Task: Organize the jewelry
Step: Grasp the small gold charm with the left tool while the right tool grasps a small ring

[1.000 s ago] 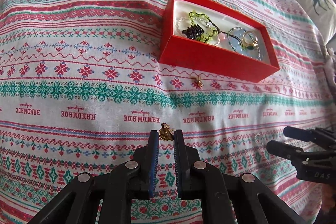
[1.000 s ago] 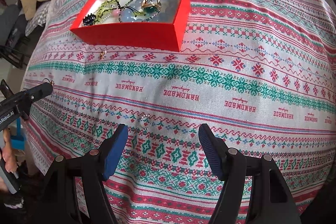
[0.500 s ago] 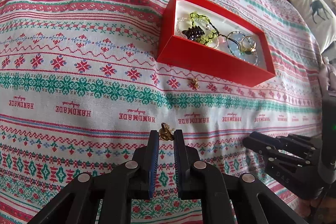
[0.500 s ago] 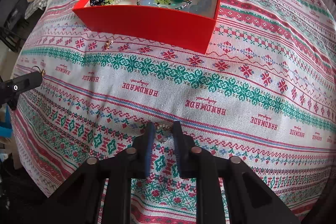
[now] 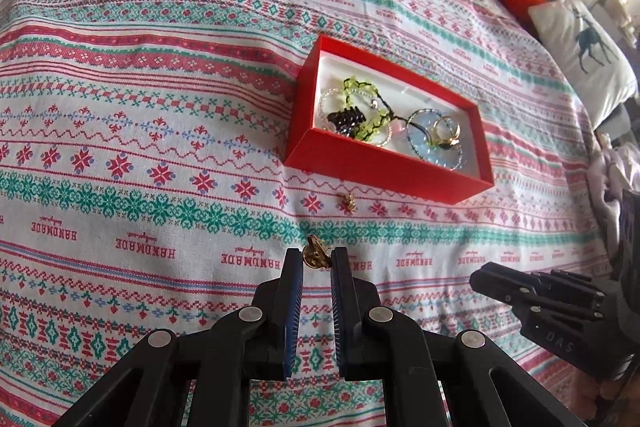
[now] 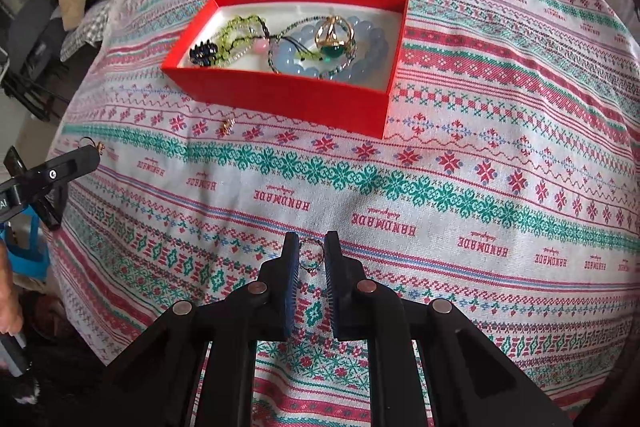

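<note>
Two grippers in my control, both clenched on jewelry above bedspread. Left gripper pinches gold earring at fingertips; same earring visible at its tip in right view. Right gripper pinches thin ring between blue pads. Red box ahead of both, holding green bead strand, blue bracelet, gold ring with green stone. Small gold charm lies on cloth just beside box front wall.
</note>
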Motion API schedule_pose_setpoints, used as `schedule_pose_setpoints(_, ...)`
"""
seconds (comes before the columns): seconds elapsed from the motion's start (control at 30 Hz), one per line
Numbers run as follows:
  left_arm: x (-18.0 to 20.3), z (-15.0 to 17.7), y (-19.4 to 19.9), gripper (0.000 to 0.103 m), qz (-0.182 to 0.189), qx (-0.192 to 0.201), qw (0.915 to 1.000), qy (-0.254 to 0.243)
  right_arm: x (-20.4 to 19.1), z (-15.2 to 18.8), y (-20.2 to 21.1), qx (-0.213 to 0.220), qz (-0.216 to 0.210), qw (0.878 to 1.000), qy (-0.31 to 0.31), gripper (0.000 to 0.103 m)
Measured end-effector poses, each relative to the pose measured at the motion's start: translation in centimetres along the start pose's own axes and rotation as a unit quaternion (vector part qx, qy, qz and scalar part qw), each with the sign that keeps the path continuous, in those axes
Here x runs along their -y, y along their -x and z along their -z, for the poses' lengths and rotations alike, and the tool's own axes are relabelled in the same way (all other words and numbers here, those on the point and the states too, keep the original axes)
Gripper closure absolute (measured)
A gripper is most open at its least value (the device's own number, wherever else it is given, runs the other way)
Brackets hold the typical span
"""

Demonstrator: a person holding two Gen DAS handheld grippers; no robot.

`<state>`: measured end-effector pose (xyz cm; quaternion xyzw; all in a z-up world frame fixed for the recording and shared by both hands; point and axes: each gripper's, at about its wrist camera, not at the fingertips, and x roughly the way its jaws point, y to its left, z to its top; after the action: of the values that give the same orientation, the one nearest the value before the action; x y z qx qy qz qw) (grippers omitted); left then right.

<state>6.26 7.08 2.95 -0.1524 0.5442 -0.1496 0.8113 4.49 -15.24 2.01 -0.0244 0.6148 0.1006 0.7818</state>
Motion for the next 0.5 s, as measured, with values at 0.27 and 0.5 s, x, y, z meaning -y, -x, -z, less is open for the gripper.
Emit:
schedule_pose_setpoints(0.27, -0.7, -0.5, -0.2, 0.095, 0.052, -0.009, 0.9973, 0.051, 0.5, -0.6, 1.9, 0.021, -0.022, 0.999, -0.021, 0.090)
schedule_pose_setpoints(0.5, -1.6, -0.2, -1.5, 0.095, 0.075, -0.036, 0.9910, 0.105, 0.7, -0.9, 2.1, 0.022, -0.029, 0.999, -0.030, 0.090)
